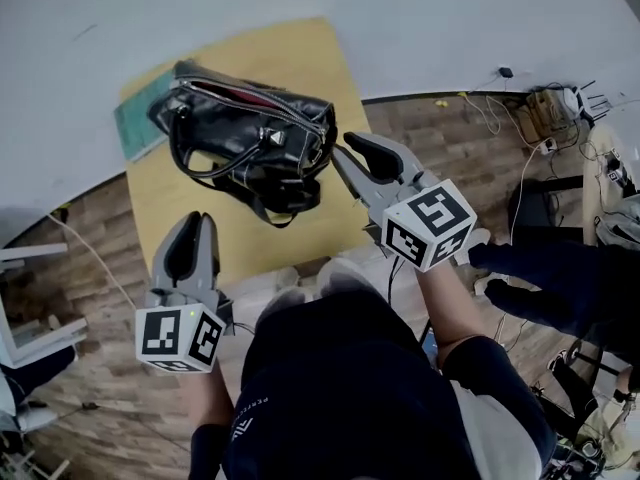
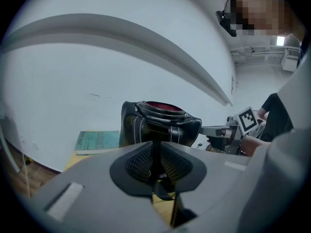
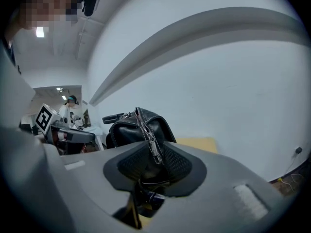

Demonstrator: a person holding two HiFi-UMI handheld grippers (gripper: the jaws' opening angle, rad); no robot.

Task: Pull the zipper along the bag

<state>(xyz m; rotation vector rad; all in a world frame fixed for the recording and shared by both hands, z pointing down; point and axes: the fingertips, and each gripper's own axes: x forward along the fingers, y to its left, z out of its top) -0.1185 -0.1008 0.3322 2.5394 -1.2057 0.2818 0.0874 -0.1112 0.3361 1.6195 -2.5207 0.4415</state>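
Note:
A black handbag (image 1: 250, 138) lies on a small yellow table (image 1: 300, 58), its top gaping and showing red lining. My right gripper (image 1: 340, 150) is at the bag's right end. In the right gripper view the zip runs straight from the bag (image 3: 133, 130) down to the metal zipper pull (image 3: 155, 152), and my right gripper (image 3: 153, 147) is shut on that pull. My left gripper (image 1: 195, 220) hangs over the table's near left edge, short of the bag and touching nothing. In the left gripper view the bag (image 2: 160, 125) stands ahead of my left gripper (image 2: 156, 147), whose pads leave only a thin slit with nothing in it.
A green book (image 1: 135, 118) lies under the bag's left end at the table's far left corner. Cables and a power strip (image 1: 545, 113) lie on the wooden floor to the right. A dark-sleeved arm (image 1: 560, 278) reaches in at right, and white furniture (image 1: 30, 338) stands at left.

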